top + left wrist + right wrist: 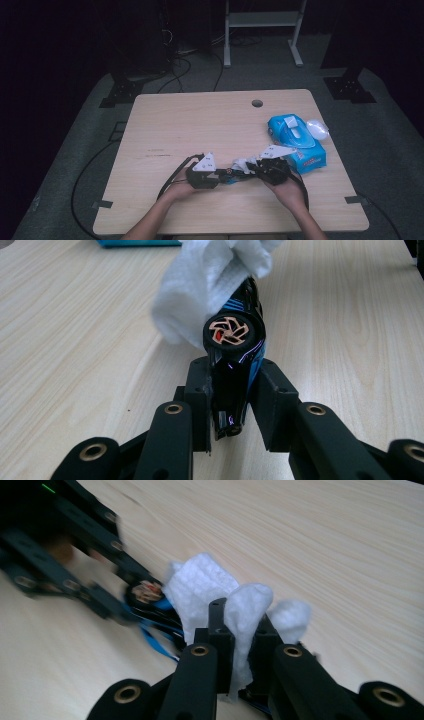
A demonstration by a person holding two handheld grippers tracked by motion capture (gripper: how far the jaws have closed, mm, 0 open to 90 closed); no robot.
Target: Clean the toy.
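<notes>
A black toy car (pixel 235 347) with blue trim and an orange-spoked wheel is clamped on its side between the jaws of my left gripper (pixel 234 390), just above the table. A white wipe (pixel 210 280) lies against the car's far end. My right gripper (pixel 239 635) is shut on that wipe (pixel 245 615), which bunches out around its jaws. In the right gripper view the toy car (pixel 150 605) sits just beyond the wipe. From above, my left gripper (pixel 220 175) and my right gripper (pixel 250 167) meet tip to tip at the table's front middle.
A blue pack of wipes (pixel 295 140) lies at the right side of the wooden table (pixel 200 125), just behind my right hand, with a clear lid or wrapper (pixel 317 128) beside it. A round cable hole (pixel 257 103) sits near the far edge. Cables trail off the front edge.
</notes>
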